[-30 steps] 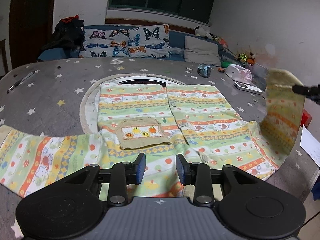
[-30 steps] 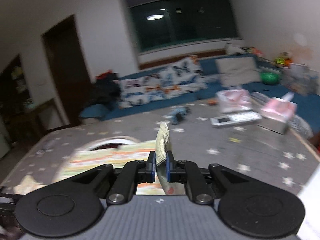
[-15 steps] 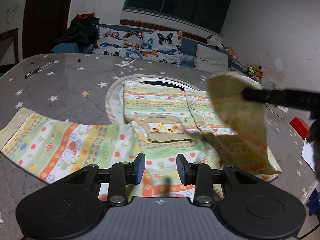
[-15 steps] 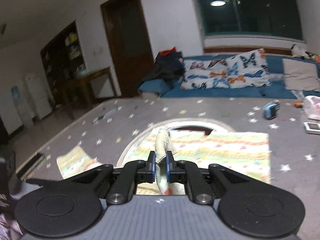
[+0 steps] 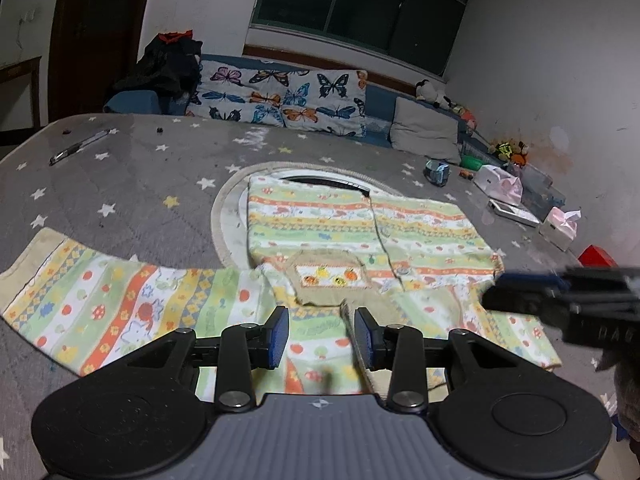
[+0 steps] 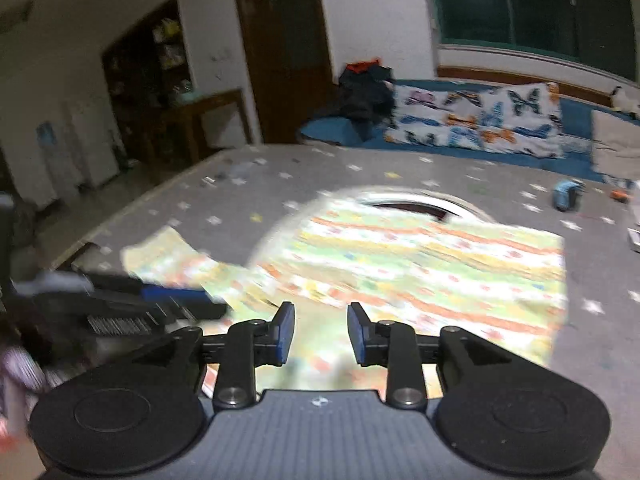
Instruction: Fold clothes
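Opening at this moment, the right gripper had nothing between its jaws, although half a second before it was still clenched on the cuff of the right sleeve and carried it in the air. That sleeve now lay folded across the lower part of the shirt, in the lower middle of the left wrist view, with its beige cuff just beside the right pad of the left gripper. I judge that the first sleeve fold was done and the cloth was released. The left gripper stood parted over the shirt's lower edge, and no cloth seemed pressed between its pads. The other sleeve was still spread out flat at the left of the frame, so it probably was the next part to fold. The shirt, striped in green, orange and white with a small pocket, lay on a grey cover with stars. Behind it, in the upper part of the frame, were a butterfly cushion, a grey pillow, dark clothes and a dark window.
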### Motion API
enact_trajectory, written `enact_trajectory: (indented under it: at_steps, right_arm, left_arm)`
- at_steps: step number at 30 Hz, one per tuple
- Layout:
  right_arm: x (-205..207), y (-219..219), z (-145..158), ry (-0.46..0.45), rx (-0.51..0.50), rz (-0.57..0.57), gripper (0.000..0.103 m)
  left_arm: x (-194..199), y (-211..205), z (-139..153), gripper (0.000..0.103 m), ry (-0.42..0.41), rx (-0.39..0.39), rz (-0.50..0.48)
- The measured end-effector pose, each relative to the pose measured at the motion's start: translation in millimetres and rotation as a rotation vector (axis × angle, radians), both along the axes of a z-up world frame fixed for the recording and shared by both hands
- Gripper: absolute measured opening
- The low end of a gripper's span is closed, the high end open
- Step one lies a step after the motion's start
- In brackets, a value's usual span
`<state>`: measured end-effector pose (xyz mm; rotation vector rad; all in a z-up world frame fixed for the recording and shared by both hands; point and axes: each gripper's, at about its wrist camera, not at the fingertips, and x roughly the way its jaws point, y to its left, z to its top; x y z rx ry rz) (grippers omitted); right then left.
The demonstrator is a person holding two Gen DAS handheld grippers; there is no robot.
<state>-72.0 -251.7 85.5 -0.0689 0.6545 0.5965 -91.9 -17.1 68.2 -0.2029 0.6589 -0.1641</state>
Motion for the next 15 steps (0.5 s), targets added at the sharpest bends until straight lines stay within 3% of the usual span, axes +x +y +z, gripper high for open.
enact_trajectory:
  at_steps: [8, 15]
  right_arm:
    - [-6.2, -75.3, -41.5, 0.111, -0.103, -0.184, 0.028]
    - [-0.8, -94.2, -37.6, 0.080, -0.103, -0.220, 0.027]
  left_arm:
    - [12.9, -27.2, -10.2, 0.037, 0.028, 0.022, -0.082]
    - [30.3, -36.3, -14.8, 0.036, 0.049, 0.041, -0.076]
